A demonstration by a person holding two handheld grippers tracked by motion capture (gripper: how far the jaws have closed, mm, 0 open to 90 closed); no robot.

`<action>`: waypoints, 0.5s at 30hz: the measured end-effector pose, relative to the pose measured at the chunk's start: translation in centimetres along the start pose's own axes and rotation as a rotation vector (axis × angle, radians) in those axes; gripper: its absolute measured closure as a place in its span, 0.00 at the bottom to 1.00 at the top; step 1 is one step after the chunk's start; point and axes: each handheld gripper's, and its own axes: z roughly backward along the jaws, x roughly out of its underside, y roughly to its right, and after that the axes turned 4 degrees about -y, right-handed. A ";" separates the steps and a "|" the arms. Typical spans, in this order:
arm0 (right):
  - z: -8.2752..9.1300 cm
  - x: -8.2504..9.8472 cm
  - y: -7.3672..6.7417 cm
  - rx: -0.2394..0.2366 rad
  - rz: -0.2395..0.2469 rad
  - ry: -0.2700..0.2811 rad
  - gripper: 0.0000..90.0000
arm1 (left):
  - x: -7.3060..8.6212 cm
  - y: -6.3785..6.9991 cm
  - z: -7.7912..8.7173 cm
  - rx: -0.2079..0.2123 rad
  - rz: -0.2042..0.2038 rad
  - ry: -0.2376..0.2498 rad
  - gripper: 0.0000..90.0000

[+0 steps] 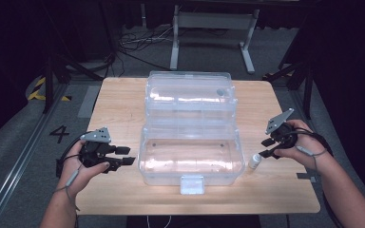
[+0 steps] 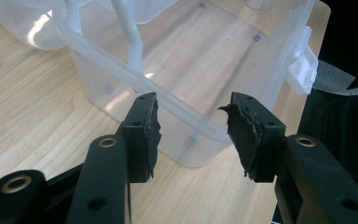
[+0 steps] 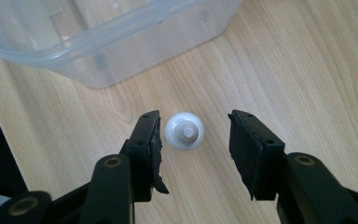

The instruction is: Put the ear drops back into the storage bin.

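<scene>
- Wooden table (image 1: 123,102) under us, dark room and grey floor beyond it.
- Our right gripper (image 3: 193,140) has its jaws spread and released, with the small white bottle (image 3: 184,131) standing upright between them; neither pad touches it, though it sits nearer the left pad in the right gripper view.
- From the high view, that bottle (image 1: 254,161) stands on the table just beside the box's right front corner, right gripper (image 1: 269,147) hovering over it.
- Our left gripper (image 2: 193,135) is spread too, nothing between its jaws, pointed at the box wall (image 2: 168,100).
- Left gripper (image 1: 123,156) sits just off the box's left side.
- Clear box (image 1: 192,156) is mid-table, lid (image 1: 190,92) swung open behind it, latch (image 1: 192,184) facing us.
</scene>
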 end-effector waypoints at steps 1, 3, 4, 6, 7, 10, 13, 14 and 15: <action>-0.1 0.0 0.0 -0.002 0.000 -0.006 0.60 | 0.0 0.0 0.0 0.002 0.001 0.000 0.59; -0.4 -0.1 0.0 -0.005 0.003 -0.021 0.60 | 0.0 0.0 0.0 0.001 0.002 0.002 0.59; -0.6 -0.2 0.0 -0.009 0.002 -0.028 0.60 | 0.0 0.0 0.0 0.002 0.002 0.002 0.59; -0.8 -0.2 0.0 -0.009 0.004 -0.041 0.60 | 0.0 0.0 0.1 0.002 0.001 0.002 0.59; -0.9 -0.3 0.0 -0.009 0.005 -0.049 0.60 | 0.0 0.0 0.1 0.001 0.002 0.003 0.59; -1.4 -0.4 0.1 -0.013 0.010 -0.066 0.59 | 0.0 0.0 0.1 0.000 0.001 0.005 0.59; -2.1 -0.4 0.1 -0.012 0.016 -0.089 0.60 | 0.0 0.0 0.1 0.000 0.002 0.007 0.59; -2.3 -0.5 0.1 -0.013 0.018 -0.097 0.60 | 0.0 0.0 0.2 -0.002 0.001 0.006 0.60; -2.5 -0.5 0.1 -0.014 0.022 -0.104 0.60 | 0.0 0.0 0.1 0.001 0.002 0.006 0.60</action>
